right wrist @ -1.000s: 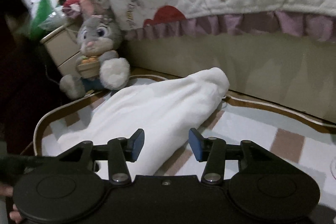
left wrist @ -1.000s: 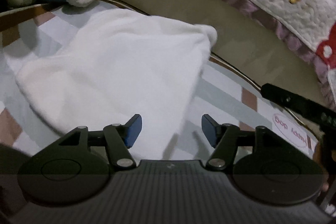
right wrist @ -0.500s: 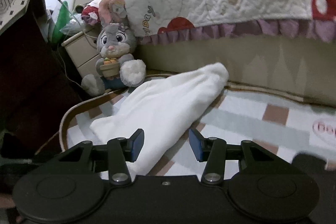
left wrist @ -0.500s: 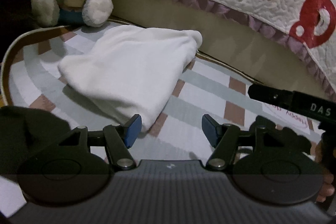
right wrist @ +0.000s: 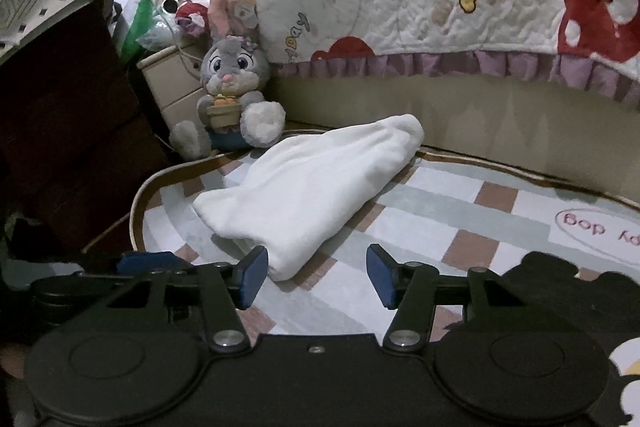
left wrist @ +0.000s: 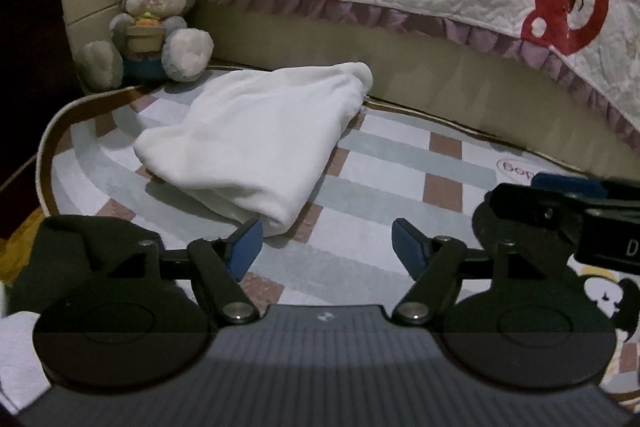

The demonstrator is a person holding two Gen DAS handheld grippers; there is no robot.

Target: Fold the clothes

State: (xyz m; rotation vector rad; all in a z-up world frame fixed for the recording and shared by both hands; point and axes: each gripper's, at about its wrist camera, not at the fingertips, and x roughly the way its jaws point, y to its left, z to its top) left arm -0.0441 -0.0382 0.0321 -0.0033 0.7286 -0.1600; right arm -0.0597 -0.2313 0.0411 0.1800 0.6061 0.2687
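folded white garment (left wrist: pixel 256 143) lies near the rug's (left wrist: pixel 400 187) far edge; left gripper (left wrist: pixel 327 247) and right gripper (right wrist: pixel 316 273) both hang wide and empty, and a careless grab at its near corner may undo the loose fold

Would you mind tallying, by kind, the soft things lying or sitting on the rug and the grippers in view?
White folded garment: 1
Plush rabbit: 1
Grippers: 2, left gripper and right gripper, both open and holding nothing
Total: 4
All sit on or over the checked rug.
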